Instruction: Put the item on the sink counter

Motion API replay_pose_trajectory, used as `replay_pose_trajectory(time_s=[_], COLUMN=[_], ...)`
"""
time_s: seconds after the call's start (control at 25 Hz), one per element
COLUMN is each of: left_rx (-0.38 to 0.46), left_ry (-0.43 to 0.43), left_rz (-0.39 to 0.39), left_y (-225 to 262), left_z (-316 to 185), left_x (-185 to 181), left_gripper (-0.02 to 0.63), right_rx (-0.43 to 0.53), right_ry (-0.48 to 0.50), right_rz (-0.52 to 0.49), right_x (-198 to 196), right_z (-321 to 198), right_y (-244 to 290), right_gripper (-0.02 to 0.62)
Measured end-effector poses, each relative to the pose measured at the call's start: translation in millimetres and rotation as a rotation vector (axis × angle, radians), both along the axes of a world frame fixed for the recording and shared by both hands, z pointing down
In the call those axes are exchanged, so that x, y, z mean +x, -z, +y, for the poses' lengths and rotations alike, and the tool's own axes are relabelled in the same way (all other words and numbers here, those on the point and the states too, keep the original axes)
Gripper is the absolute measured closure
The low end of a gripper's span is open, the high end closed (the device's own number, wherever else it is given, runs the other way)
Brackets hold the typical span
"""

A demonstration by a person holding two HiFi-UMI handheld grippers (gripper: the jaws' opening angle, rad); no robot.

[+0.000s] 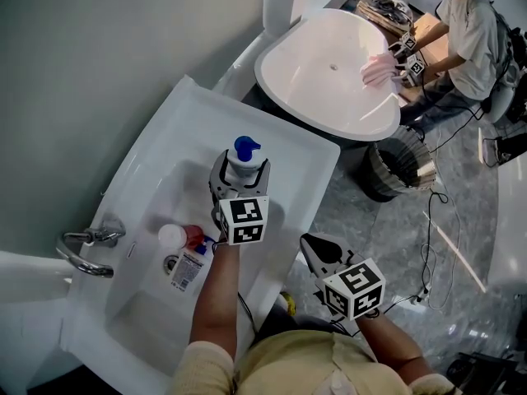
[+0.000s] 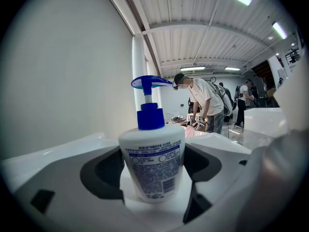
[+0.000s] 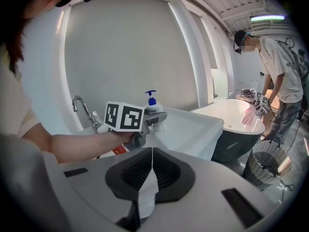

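A white pump bottle (image 1: 245, 148) with a blue pump stands upright over the far end of the white sink counter (image 1: 313, 179). My left gripper (image 1: 241, 171) is shut on its body, one jaw against each side. In the left gripper view the bottle (image 2: 152, 163) fills the middle, label toward me, pressed between the dark pads (image 2: 102, 174). My right gripper (image 1: 317, 252) hangs shut with nothing in it, off the counter's right edge above the floor. From the right gripper (image 3: 152, 170) view I see the left gripper (image 3: 157, 116) and the bottle (image 3: 152, 102) over the counter (image 3: 193, 129).
A second bottle (image 1: 188, 263) with a red cap lies in the sink basin near the drain. A chrome faucet (image 1: 86, 249) stands at the left. Beyond the counter are a white bathtub (image 1: 329, 64), a wire basket (image 1: 399, 167), and a person (image 1: 465, 31) with grippers holding a pink cloth.
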State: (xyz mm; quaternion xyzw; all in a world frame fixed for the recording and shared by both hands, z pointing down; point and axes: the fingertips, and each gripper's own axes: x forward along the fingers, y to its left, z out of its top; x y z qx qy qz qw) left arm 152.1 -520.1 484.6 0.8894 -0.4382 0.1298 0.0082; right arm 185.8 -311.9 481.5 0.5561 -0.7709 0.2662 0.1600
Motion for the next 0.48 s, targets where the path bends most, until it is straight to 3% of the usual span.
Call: replay_pose_trajectory(time_s=[0.48], left_rx=[-0.011], left_ry=[0.045], left_rz=[0.077], left_y=[6.4], left_z=[4.7], left_x=[-7.0], left_gripper=[0.218], right_rx=[-0.001], right_ry=[-0.011], right_rz=[-0.015], right_x=[3.3], right_z=[8.0], right_y=[0.9], right_gripper=[0.571])
